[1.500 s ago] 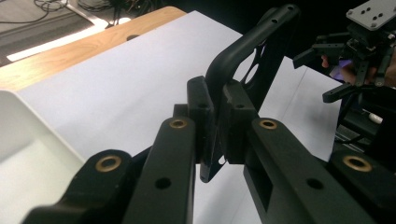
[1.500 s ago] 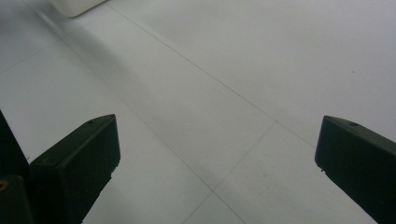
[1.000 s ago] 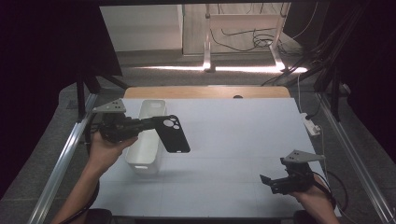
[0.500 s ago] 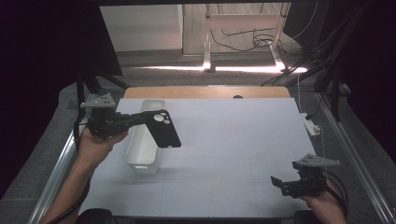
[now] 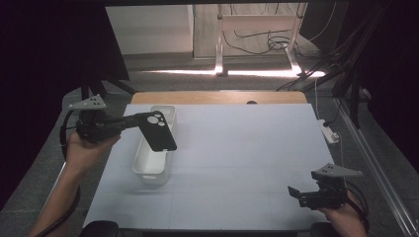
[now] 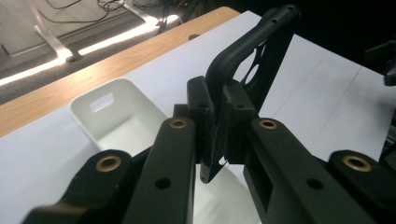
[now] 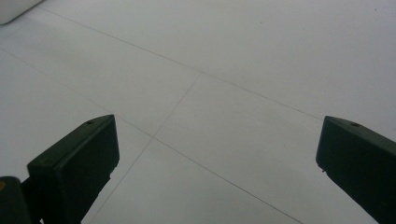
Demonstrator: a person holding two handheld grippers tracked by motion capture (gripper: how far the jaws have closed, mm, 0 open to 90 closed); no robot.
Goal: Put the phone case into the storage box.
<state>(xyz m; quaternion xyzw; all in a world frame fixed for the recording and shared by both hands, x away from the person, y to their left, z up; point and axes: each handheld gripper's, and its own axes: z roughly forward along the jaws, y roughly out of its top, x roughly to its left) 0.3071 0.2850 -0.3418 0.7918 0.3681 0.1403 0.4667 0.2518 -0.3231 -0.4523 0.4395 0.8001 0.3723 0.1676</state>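
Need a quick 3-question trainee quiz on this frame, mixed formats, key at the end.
1. True or false: the left gripper is shut on the black phone case.
2. Multiple choice: the phone case is held
A. flat on the table at the right
B. up in the air over the white bin
C. inside the right gripper's jaws
3. Fill in: the right gripper has its jaws ____ with nothing between them, over the white table cover.

Key
1. True. In the left gripper view the jaws pinch the case's lower edge.
2. B. In the high view it sits over the bin's near half.
3. Open.
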